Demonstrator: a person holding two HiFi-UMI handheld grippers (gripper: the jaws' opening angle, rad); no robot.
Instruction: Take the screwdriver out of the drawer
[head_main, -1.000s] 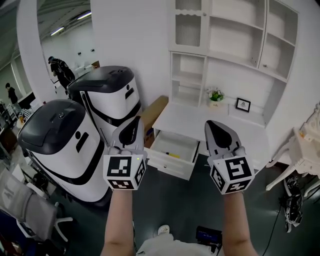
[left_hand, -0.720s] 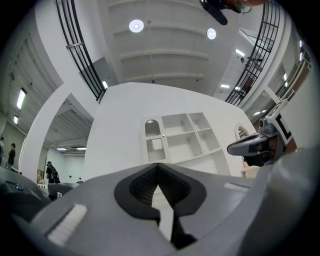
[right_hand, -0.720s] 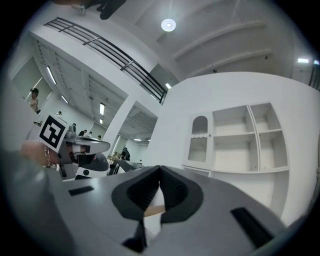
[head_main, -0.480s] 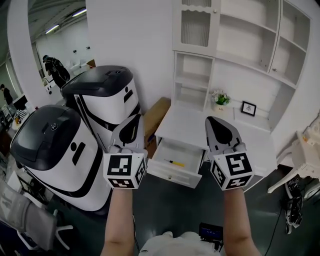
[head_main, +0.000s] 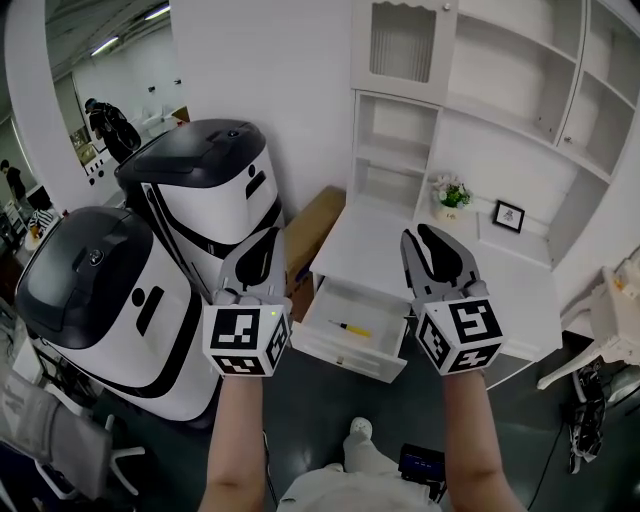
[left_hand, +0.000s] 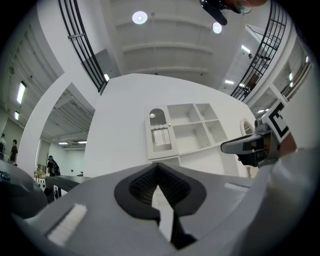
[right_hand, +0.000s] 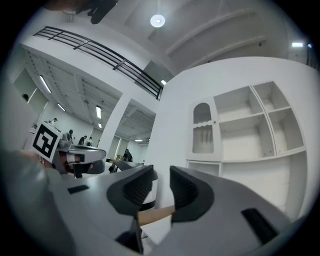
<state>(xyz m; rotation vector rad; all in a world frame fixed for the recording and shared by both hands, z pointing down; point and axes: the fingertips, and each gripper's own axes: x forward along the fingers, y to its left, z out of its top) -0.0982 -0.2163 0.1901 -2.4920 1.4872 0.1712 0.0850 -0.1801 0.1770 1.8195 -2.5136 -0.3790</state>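
At far left stand two white machines with black tops, one nearer and one behind it. A brown cardboard box sits between the rear machine and a white desk. The left gripper is held up in front of the machines, its jaws pressed together with nothing between them.

Just right of it, under the tabletop, the drawer is pulled out. The screwdriver, yellow-handled, lies on the drawer's floor, apart from both grippers.

The right gripper is raised over the tabletop's front edge. Its jaws have just been opening and now stand a narrow gap apart, holding nothing.

Further right, a small potted plant and a framed picture stand near each other at the back of the tabletop, beneath white shelves.
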